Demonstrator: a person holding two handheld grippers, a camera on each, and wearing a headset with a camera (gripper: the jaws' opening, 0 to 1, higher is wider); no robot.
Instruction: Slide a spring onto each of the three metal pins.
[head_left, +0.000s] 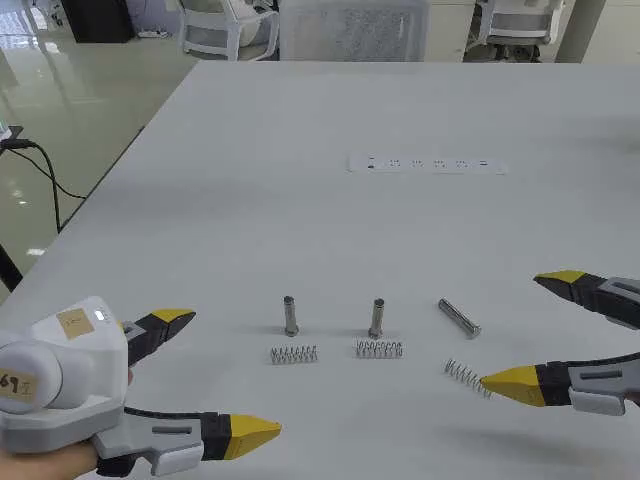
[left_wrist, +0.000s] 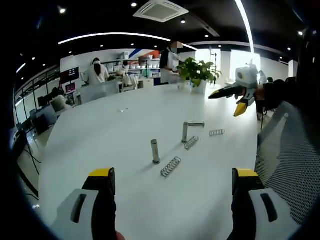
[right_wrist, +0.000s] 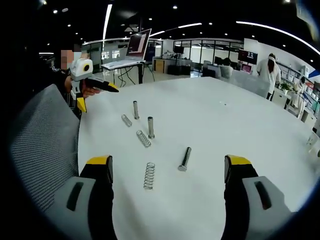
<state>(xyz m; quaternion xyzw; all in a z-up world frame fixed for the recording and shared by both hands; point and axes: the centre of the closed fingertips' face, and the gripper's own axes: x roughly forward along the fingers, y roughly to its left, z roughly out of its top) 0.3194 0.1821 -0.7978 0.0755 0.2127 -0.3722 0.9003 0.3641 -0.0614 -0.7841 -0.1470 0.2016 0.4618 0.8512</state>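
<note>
Very little can be read here. In the head view, the rounded rear housing of the left gripper (head_left: 232, 372) carries a pale label (head_left: 17, 384) with dark handwritten digits that look like "69", followed by a stroke that is cut off at the edge. On top of the same gripper's body sits a small tan sticker (head_left: 75, 322); its print is too faint to make out. The white power strip (head_left: 427, 163) on the tabletop bears tiny dark marks by its sockets, too small to read. In the left gripper view a wall screen (left_wrist: 69, 75) glows far off, its content blurred beyond reading.
</note>
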